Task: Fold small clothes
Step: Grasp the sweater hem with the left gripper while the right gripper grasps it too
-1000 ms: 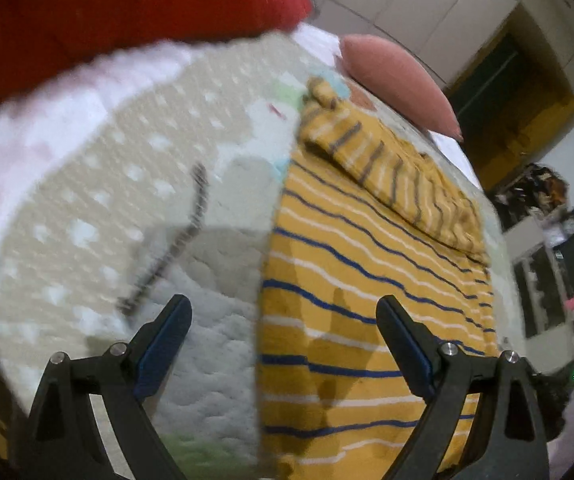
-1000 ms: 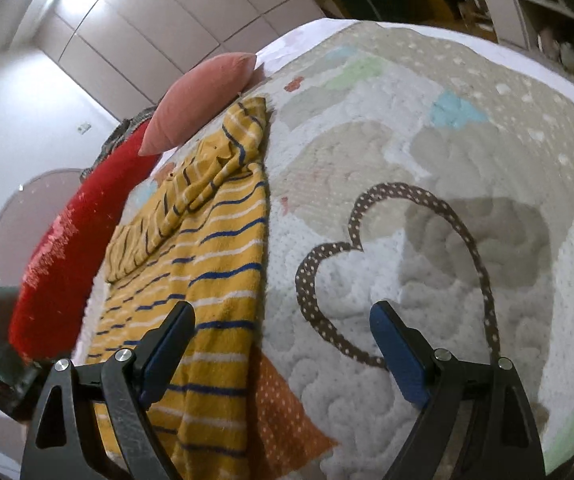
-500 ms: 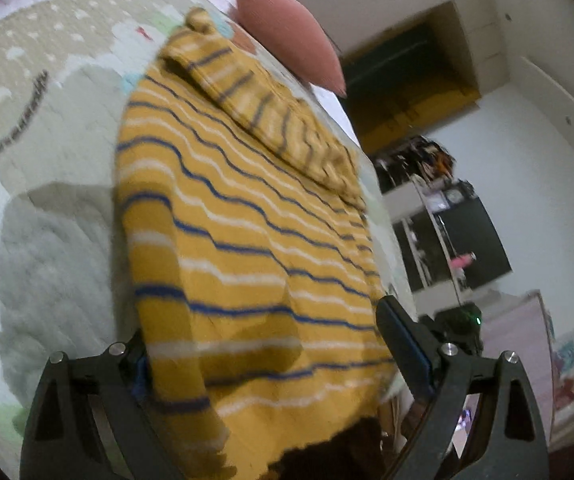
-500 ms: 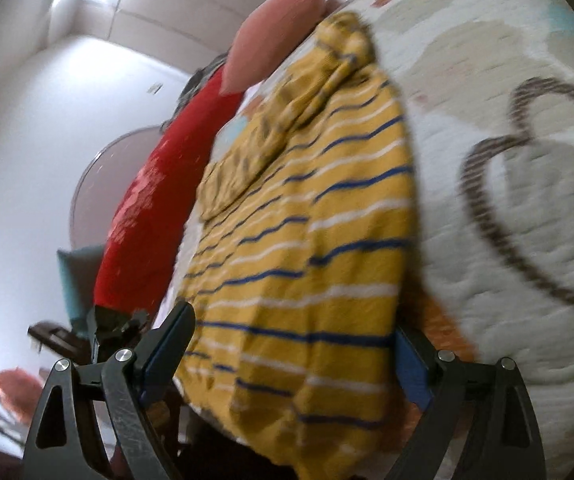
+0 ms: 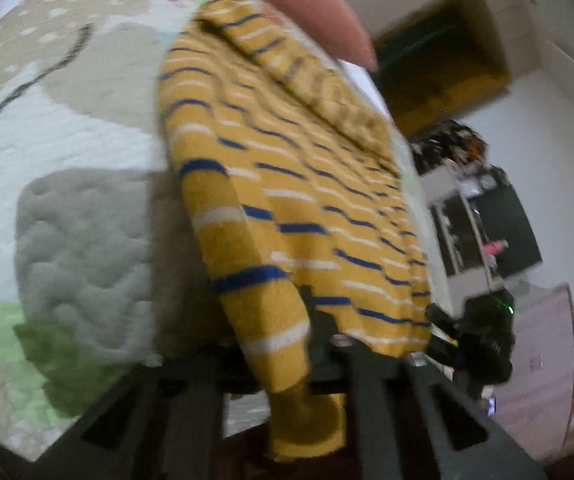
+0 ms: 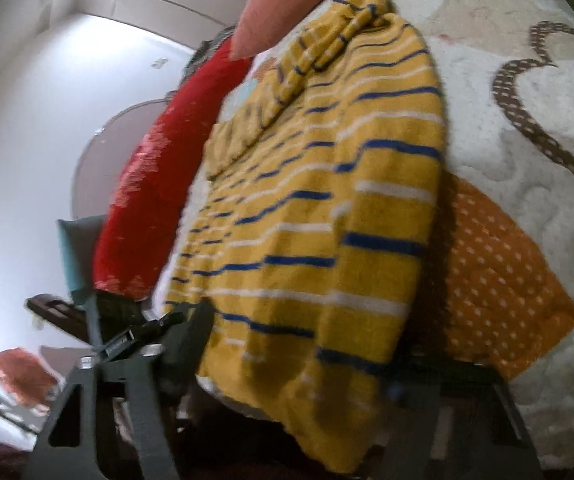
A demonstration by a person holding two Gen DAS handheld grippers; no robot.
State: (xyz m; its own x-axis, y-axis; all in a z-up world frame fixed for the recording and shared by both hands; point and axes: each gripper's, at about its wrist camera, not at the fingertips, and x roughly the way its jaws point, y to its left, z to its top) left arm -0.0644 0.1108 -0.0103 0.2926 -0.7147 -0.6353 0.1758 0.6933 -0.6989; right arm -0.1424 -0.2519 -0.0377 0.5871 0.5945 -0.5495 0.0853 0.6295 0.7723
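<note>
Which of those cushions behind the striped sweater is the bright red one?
The long red cushion along the bed's edge; the pink pillow beyond the sweater is paler, salmon-coloured.

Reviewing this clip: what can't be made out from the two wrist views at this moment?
- Left wrist view: the left gripper has its fingertips buried under the hem of the yellow striped sweater; the contact itself is hidden, though it reads as shut on the cloth.
- Right wrist view: the right gripper is closing with the sweater between its jaws; the right finger is covered by fabric.
- Both views: motion blur smears the knit.
- The sweater's far sleeve is bunched, its shape unclear.
</note>
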